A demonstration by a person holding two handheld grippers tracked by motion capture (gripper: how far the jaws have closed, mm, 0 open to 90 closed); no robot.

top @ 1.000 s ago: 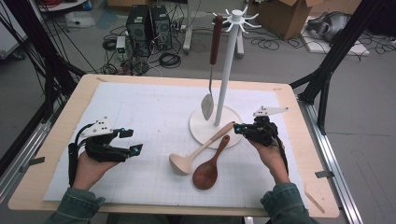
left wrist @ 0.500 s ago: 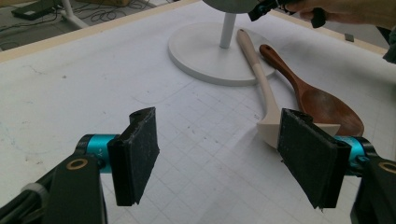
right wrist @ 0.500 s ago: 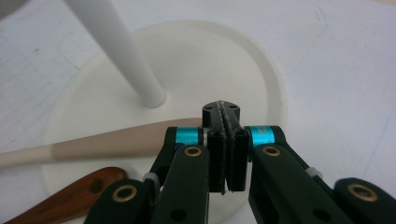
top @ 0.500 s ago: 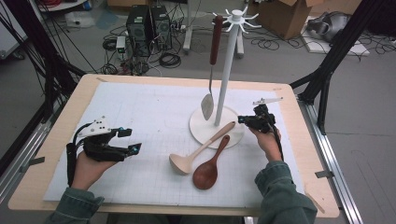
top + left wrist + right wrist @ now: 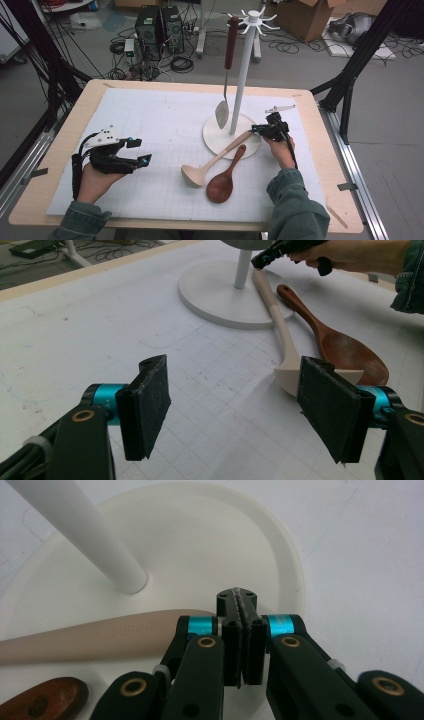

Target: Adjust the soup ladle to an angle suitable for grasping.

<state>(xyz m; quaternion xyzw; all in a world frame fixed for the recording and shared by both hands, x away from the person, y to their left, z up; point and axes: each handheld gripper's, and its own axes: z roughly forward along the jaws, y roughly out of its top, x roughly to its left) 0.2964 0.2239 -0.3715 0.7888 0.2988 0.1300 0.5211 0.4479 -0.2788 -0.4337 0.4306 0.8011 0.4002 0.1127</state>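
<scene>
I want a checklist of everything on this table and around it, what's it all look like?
Surface: wooden table under a white grid mat.
Job's things: pale ladle and dark wooden spoon lie on the mat, handles resting on the round base of the white hanging rack; a spatula hangs from one hook.
Clutter: nothing seen.
Grippers: left gripper open, empty, over the mat; right gripper shut, empty, beside the ladle's handle end over the rack base.
Cables: one trails from each gripper; a tangle lies on the floor.
Surroundings: computer towers, cardboard box, black frame legs.
</scene>
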